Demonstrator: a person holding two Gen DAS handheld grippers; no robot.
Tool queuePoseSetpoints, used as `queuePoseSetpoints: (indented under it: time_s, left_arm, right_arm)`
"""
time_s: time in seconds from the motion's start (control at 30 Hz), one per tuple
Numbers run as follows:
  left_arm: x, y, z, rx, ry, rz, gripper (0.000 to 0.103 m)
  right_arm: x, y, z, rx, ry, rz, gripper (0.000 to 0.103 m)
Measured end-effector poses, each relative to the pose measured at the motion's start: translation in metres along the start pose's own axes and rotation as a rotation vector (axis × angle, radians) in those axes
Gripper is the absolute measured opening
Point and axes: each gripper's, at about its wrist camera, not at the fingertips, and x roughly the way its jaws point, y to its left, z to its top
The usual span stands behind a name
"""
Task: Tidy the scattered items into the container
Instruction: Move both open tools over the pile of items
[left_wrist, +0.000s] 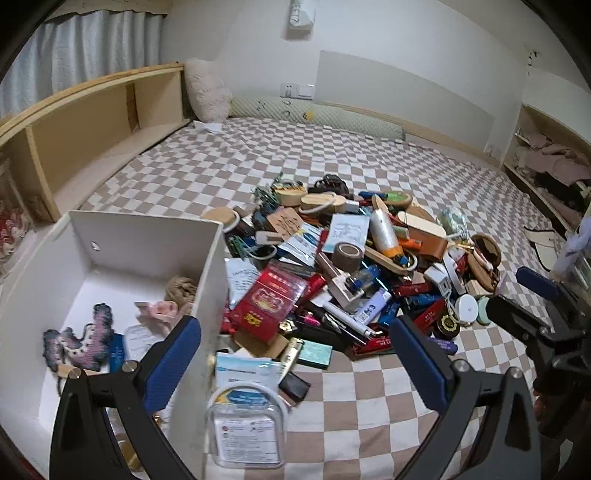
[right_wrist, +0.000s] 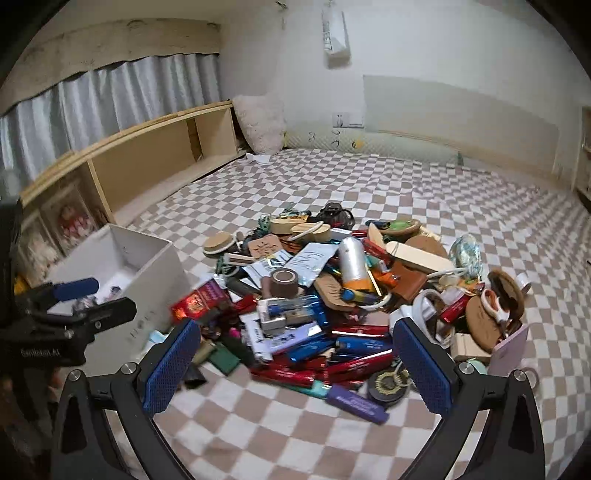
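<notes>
A big pile of small items lies on the checkered bed, with a red box, a roll of brown tape and a white tube in it. The pile also shows in the right wrist view. A white open box stands left of the pile and holds several items, among them a pink knitted piece. It also shows in the right wrist view. My left gripper is open and empty above the pile's near left edge. My right gripper is open and empty above the pile's near edge.
A clear plastic packet and a black case lie close by the box's near corner. A wooden shelf runs along the bed's left side. Pillows lie at the far wall. Another shelf with clothes is at right.
</notes>
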Motion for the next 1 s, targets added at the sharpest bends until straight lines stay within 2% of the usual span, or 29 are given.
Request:
queuePoseSetpoints:
  time_s: [0.2, 0.37, 0.47, 0.57, 0.7, 0.83, 1.0]
  left_arm:
    - [0.029, -0.014, -0.011, 0.022, 0.037, -0.022, 0.103]
    - [0.054, -0.028, -0.021, 0.038, 0.079, -0.055, 0.103]
    - [0.070, -0.035, -0.028, 0.038, 0.107, -0.076, 0.103]
    - [0.084, -0.042, -0.037, 0.052, 0.135, -0.067, 0.103]
    - [0.096, -0.049, -0.046, 0.073, 0.163, -0.058, 0.103]
    - [0.102, -0.052, -0.055, 0.070, 0.194, -0.073, 0.102]
    - [0.104, -0.047, -0.063, 0.018, 0.230, -0.096, 0.102]
  right_arm:
    - [0.018, -0.023, -0.019, 0.003, 0.042, -0.040, 0.103]
    - [0.032, -0.053, -0.033, 0.084, 0.093, -0.051, 0.103]
    - [0.042, -0.067, -0.044, 0.107, 0.137, -0.097, 0.103]
    - [0.055, -0.078, -0.058, 0.136, 0.181, -0.145, 0.103]
    - [0.068, -0.081, -0.075, 0.165, 0.241, -0.172, 0.103]
    - [0.082, -0.077, -0.085, 0.186, 0.309, -0.143, 0.103]
    - [0.091, -0.071, -0.092, 0.257, 0.338, -0.135, 0.103]
